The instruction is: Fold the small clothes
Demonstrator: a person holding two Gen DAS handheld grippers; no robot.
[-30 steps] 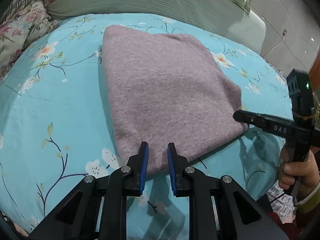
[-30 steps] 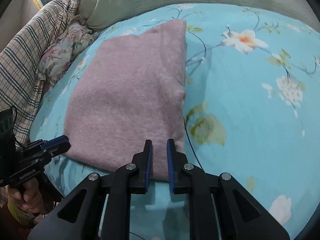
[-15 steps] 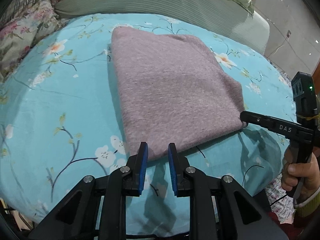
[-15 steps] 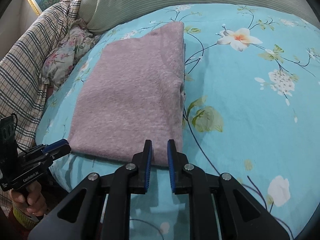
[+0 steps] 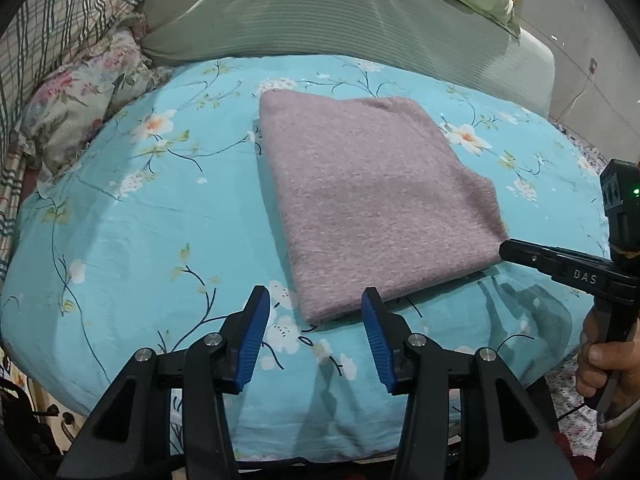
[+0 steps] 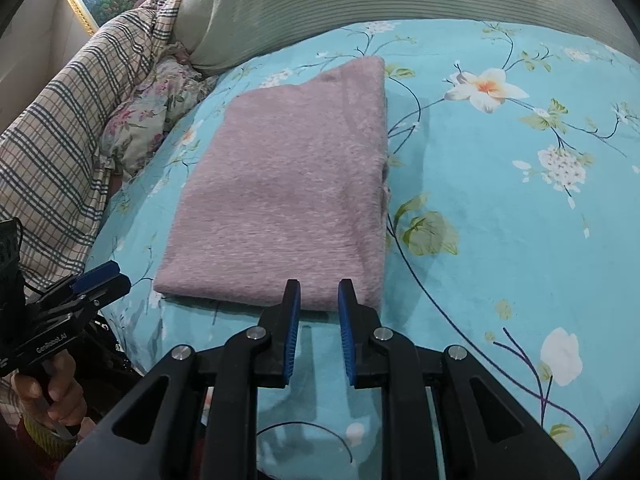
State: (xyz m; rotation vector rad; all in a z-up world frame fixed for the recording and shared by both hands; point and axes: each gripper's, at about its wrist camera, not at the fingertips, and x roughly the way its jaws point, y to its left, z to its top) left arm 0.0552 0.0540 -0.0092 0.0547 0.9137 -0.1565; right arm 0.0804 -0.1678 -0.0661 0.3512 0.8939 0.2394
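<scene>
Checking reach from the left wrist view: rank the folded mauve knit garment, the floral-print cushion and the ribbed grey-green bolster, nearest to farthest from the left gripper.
1. Folded mauve knit garment: near corner just ahead of the open left gripper, untouched.
2. Floral-print cushion: far left, at the bed's edge.
3. Ribbed grey-green bolster: along the back, beyond the garment.
</scene>
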